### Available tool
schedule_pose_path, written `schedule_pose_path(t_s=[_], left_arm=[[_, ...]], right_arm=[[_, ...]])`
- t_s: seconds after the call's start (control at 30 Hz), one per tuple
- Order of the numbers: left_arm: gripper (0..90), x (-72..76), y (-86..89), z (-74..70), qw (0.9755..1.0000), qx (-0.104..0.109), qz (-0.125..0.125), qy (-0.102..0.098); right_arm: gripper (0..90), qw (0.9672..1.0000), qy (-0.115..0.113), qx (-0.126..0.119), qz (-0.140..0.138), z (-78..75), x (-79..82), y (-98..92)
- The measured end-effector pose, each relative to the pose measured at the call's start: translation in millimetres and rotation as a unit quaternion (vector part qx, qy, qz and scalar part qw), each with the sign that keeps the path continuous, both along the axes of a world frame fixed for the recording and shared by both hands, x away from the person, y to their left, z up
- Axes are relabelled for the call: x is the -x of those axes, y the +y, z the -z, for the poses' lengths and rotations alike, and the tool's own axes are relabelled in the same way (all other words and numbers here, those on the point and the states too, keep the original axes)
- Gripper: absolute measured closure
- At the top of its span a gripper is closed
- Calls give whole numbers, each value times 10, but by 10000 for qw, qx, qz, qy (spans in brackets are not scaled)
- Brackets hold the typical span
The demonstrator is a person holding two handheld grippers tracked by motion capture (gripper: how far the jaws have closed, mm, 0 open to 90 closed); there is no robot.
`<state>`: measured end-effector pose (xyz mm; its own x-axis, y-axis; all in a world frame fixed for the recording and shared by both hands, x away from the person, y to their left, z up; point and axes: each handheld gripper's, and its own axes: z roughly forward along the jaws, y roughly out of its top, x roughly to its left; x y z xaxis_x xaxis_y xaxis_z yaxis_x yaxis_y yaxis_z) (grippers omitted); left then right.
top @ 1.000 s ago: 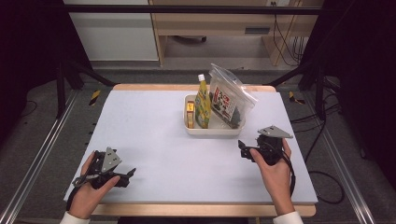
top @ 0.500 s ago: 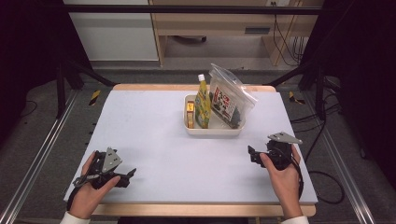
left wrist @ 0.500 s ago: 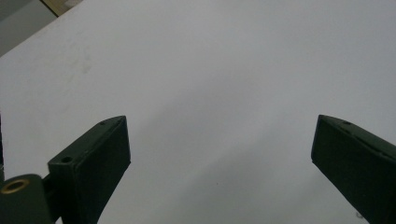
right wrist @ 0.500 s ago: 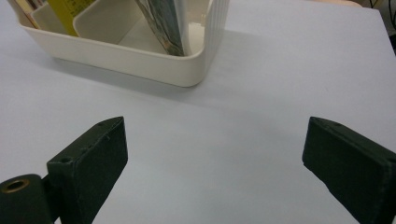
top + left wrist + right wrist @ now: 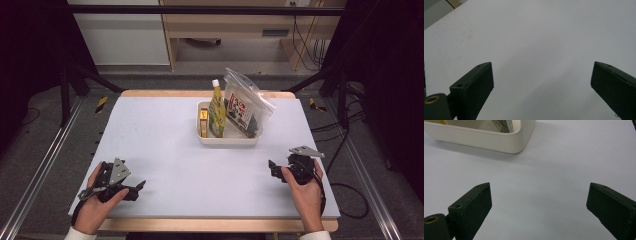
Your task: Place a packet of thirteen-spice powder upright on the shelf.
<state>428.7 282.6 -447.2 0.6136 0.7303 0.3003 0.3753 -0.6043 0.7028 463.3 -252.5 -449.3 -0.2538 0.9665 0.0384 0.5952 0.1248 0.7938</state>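
The white tub (image 5: 227,139) sits at the back middle of the worktop (image 5: 165,150). In it stands a crinkly bag (image 5: 245,107), likely light and floppy; best pinch its stiff top edge. Right gripper (image 5: 537,202) near the tub, and left gripper (image 5: 541,83), far from it, have jaws spread, holding nothing.

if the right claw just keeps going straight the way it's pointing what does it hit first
Most likely the white tray: in the right gripper view its near wall and corner lie ahead, slightly left of centre. The right claw is open, with bare table before it. Depth is unclear, so it may pass the corner.
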Motion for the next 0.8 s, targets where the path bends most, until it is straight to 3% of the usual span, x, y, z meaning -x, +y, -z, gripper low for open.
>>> schedule_pose_path(t_s=[0.33, 0.47, 0.6, 0.8], left_arm=[[43, -15, 27, 4, 10000, -22, -75, 56], [44, -36, 70, 16, 9996, 26, -249, 162], [45, -65, 126, 41, 9984, 133, -483, 266], [46, -89, 217, 30, 9957, 425, -777, 262]], right_arm=[[74, 9999, 70, 130, 72, 104, 5, -30], [93, 9997, 100, 179, 93, 148, 25, -29], [102, 9996, 80, 232, 105, 180, 71, -20], [102, 9997, -62, 251, 28, 226, 103, -12]])
